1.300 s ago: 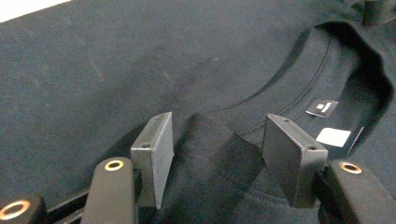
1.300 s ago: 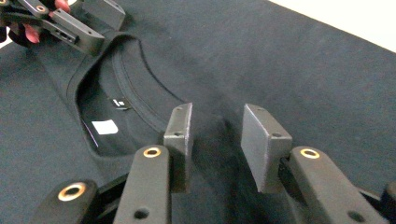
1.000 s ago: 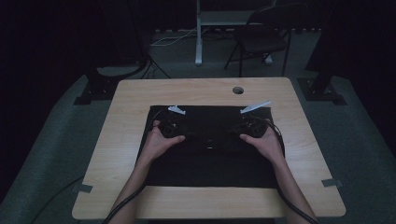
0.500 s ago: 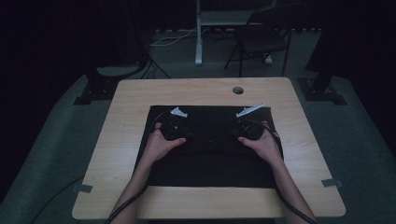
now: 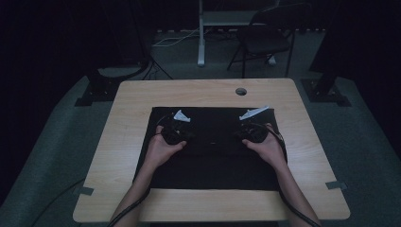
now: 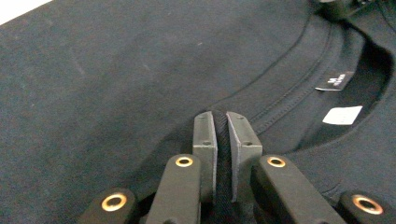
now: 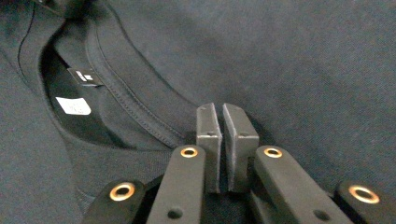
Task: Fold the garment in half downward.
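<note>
Spread on the wooden surface (image 5: 127, 142), the black shirt (image 5: 213, 161) is being pinched beside its collar (image 6: 299, 88) by the left tool (image 6: 221, 140) and right tool (image 7: 223, 135), whose jaws have just been closing on the cloth; lifting both evenly likely comes next.

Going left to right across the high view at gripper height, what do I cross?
Bare table → edge of the black shirt → left gripper, shut on cloth → shirt's middle → right gripper, also shut on cloth → bare table again.

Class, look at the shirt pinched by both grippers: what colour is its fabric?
The shirt is black, with a small white label inside the collar; the left gripper view shows it best.
</note>
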A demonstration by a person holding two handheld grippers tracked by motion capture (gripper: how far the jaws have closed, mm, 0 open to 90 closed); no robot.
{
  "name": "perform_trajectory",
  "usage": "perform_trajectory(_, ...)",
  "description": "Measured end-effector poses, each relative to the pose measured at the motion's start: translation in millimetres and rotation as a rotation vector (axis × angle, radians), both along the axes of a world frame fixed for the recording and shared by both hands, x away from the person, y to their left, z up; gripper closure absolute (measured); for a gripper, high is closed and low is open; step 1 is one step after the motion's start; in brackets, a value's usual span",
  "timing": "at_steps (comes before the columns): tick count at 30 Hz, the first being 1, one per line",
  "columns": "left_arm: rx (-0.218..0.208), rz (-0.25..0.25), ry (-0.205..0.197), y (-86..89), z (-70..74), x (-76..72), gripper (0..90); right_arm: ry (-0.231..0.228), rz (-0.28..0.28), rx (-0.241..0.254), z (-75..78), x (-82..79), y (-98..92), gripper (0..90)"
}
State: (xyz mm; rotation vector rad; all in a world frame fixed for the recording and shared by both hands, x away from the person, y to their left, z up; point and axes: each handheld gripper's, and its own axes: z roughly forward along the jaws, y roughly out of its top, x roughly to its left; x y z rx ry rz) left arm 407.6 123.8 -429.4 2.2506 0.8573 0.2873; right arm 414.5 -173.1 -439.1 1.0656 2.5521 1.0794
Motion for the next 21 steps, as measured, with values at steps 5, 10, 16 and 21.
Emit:
perform_trajectory(5, -0.017, 0.006, 0.008, 2.1, -1.3, 1.1, 84.7, -0.017, 0.005, 0.004, 2.4, -1.7, -1.2, 86.4)
perform_trajectory(10, -0.02, 0.008, 0.005, 2.5, -1.9, 0.3, 84.6, -0.022, 0.004, 0.01, 3.6, -2.8, -1.6, 86.5)
perform_trajectory(16, -0.055, 0.009, -0.005, 6.8, 1.6, -8.8, 84.6, -0.035, 0.008, 0.016, 6.0, -9.2, -3.8, 86.5)
perform_trajectory(21, -0.085, -0.018, -0.013, 12.4, 9.1, -25.0, 84.6, -0.057, 0.037, 0.027, 12.3, -22.5, -7.5, 86.5)
